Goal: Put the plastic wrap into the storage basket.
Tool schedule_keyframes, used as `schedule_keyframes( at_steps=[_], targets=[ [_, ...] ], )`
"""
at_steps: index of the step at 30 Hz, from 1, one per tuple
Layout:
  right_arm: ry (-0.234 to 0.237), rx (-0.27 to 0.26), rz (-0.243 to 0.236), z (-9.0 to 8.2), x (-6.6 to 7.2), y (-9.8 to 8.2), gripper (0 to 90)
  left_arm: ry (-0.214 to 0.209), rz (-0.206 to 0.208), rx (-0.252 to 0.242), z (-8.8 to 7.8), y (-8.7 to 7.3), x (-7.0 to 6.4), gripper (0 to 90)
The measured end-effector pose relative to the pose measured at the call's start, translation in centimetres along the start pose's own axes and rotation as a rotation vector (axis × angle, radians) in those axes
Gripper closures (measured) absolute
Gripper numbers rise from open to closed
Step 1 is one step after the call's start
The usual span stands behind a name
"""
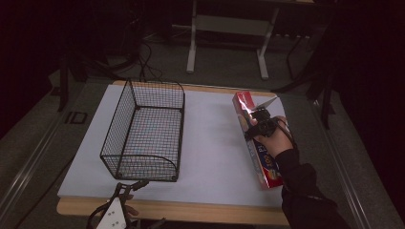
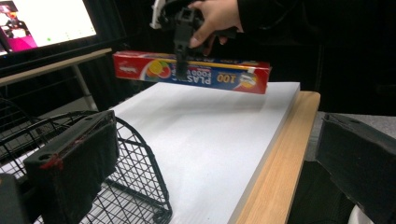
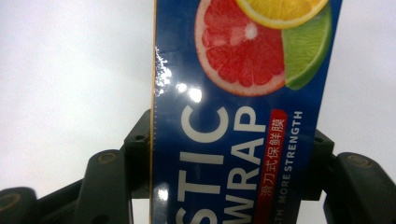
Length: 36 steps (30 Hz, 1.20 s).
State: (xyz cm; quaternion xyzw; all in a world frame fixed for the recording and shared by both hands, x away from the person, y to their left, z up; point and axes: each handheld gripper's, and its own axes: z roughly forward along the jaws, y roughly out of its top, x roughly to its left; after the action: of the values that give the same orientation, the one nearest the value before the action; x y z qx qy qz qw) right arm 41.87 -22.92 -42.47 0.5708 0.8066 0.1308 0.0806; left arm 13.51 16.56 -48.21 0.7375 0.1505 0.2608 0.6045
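Right gripper (image 1: 249, 119) is clamping the plastic wrap box (image 1: 255, 143) across its width, jaws closed onto both long sides. Box is hanging clear above the white sheet (image 1: 210, 143), at 3 o'clock of the wire basket (image 1: 145, 131). Label is reading "PLASTIC FOOD WRAP", "100", "MORE STRENGTH", plus Chinese text on a red strip; citrus slices printed beside it. Left gripper (image 1: 130, 187) is sitting at the basket's 6 o'clock edge, jaws spread wide, gripping nothing.
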Motion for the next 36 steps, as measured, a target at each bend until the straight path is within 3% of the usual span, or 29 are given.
schedule_keyframes(
  at_steps=[23,30,36],
  targets=[
    [0.022,-0.112,-0.134,-4.8,7.3,3.8,39.7,0.001,0.001,0.001,0.0,-0.1,0.0,0.2],
    [0.033,-0.175,-0.168,-6.0,10.1,5.2,39.6,0.0,0.001,-0.005,0.0,0.0,0.0,0.2],
    [0.05,-0.186,-0.195,-6.5,12.5,6.5,39.7,-0.005,-0.001,-0.004,-0.1,0.0,0.0,0.2]
  ],
)
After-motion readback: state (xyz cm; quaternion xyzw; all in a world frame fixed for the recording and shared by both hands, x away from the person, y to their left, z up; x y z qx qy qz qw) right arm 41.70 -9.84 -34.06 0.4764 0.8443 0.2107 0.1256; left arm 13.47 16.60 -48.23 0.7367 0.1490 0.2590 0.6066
